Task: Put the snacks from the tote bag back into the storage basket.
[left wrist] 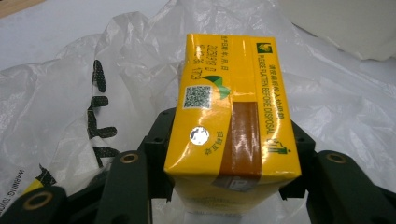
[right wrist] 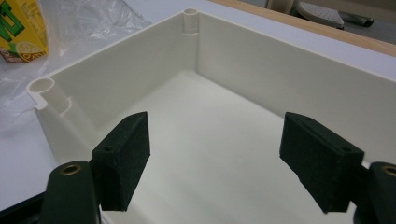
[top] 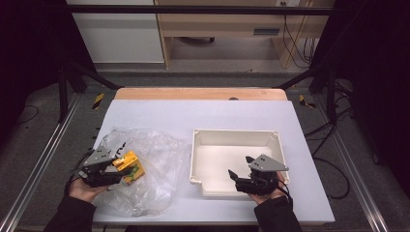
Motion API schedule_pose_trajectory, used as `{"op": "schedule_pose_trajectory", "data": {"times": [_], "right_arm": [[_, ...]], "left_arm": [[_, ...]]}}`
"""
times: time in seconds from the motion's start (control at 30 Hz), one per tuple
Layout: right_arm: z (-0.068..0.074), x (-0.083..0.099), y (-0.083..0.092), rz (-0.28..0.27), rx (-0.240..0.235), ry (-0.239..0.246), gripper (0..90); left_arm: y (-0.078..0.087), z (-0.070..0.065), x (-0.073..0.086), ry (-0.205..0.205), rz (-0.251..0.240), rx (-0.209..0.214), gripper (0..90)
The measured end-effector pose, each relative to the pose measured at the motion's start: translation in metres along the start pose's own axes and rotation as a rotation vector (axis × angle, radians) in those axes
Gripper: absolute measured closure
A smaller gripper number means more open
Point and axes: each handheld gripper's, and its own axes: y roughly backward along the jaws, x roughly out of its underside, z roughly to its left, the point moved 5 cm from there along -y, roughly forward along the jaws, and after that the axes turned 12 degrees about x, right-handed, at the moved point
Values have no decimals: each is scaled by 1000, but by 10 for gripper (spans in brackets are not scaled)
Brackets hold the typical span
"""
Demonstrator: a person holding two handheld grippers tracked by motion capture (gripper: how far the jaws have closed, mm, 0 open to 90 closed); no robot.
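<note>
Gripping a yellow drink carton [top: 130, 166] by its two sides, the left tongs [top: 117, 170] sit at the near left of the bench [top: 232, 113], over a crumpled clear plastic bag [top: 154, 150] that lies spread on the white surface. In the left gripper view the carton [left wrist: 233, 116] stands out between the two black jaws, its top face towards the camera (a small square code, a silver round spot, a brown strip and a line of print about flattening before disposal can be read on it), with the bag [left wrist: 70, 93] wrinkled beneath and behind it; black printed marks run down the plastic at the left. The carton is tilted rather than upright in the high view, and whether it touches the bag I cannot tell

The right tongs [top: 238, 177] are spread wide with nothing between them, held at the near edge of a shallow white tray [top: 234, 134] that rests just right of the bag. From the right gripper view the two black pads [right wrist: 322, 158] stand well apart over the tray's bare floor, its walls [right wrist: 289, 70] rising beyond with round posts at the corners. At the upper left of that view a corner of the carton [right wrist: 21, 28] shows beside the bag [right wrist: 93, 18]. A hand [top: 82, 189] in a dark sleeve holds each tool from the bottom edge
</note>
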Motion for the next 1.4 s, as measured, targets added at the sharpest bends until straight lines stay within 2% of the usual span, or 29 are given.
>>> {"op": "schedule_pose_trajectory", "data": {"times": [0.47, 0.6, 0.67, 0.77, 1.03, 1.4], "right_arm": [[-2, 2, -2, 6, -2, -9, 214], [-1, 2, -2, 6, -9, -11, 213], [-1, 2, -1, 5, -13, -10, 213], [-1, 3, -1, 4, -13, -11, 213], [-2, 3, 0, 6, -9, -11, 214], [-2, 2, -1, 3, -4, -1, 213]], "left_arm": [[0, -1, -2, 18, -18, -17, 499], [5, 1, -2, 39, -34, -5, 500], [10, 1, -4, 48, -48, -28, 500], [14, 1, -6, 51, -60, -33, 500], [31, -10, -20, 46, -120, -52, 501], [41, -25, -35, 17, -165, -46, 500]]}}
